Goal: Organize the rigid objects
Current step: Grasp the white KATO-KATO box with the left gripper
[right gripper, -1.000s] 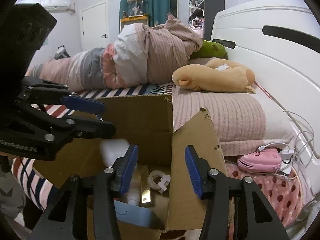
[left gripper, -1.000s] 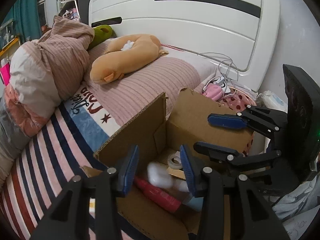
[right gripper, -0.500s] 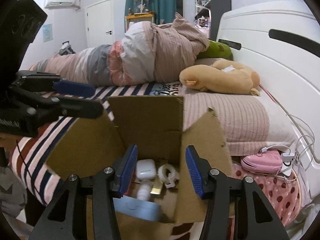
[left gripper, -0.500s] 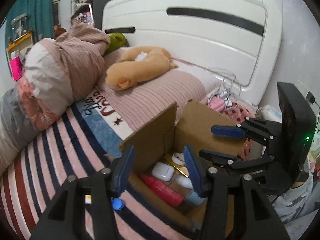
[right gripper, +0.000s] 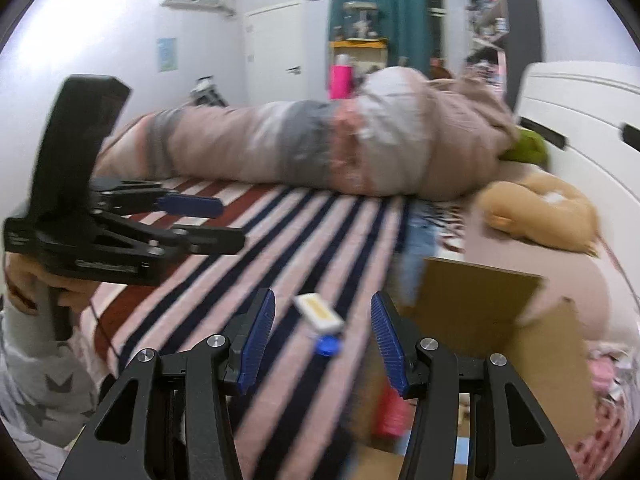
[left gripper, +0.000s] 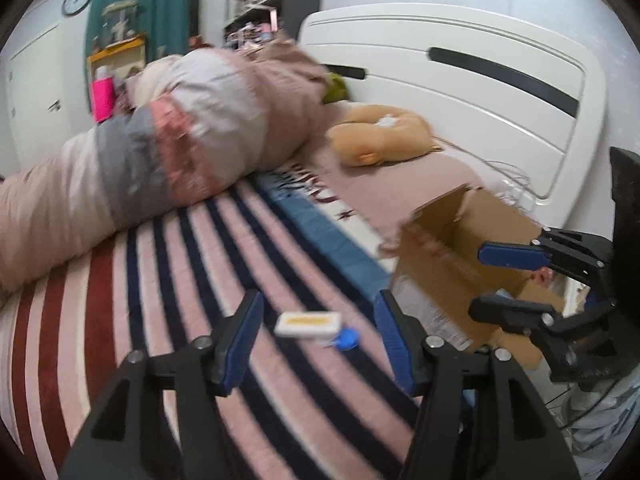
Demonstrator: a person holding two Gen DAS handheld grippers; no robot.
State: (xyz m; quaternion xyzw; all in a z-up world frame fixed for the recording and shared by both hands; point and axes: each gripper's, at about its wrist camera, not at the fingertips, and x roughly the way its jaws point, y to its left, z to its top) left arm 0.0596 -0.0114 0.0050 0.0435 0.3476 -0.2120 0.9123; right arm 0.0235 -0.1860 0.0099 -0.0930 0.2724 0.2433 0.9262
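Observation:
A flat white case with a yellow top [left gripper: 308, 324] lies on the striped blanket [left gripper: 168, 280], with a small blue round cap [left gripper: 346, 339] beside it. Both also show in the right wrist view, the case [right gripper: 319, 313] and the cap [right gripper: 327, 346]. My left gripper [left gripper: 320, 342] is open and empty, just short of the case. My right gripper [right gripper: 322, 338] is open and empty, above the same two things. The open cardboard box [left gripper: 452, 240] stands to the right; a red item [right gripper: 390, 412] shows blurred inside it.
A rolled duvet [left gripper: 160, 152] lies across the far side of the bed. A tan plush toy [left gripper: 384, 136] rests near the white headboard [left gripper: 480, 92]. The right gripper appears beside the box in the left wrist view [left gripper: 516, 280].
Both grippers have swung left, away from the box's inside and toward the striped blanket. The white case and blue cap have come between the fingers. Both stay open.

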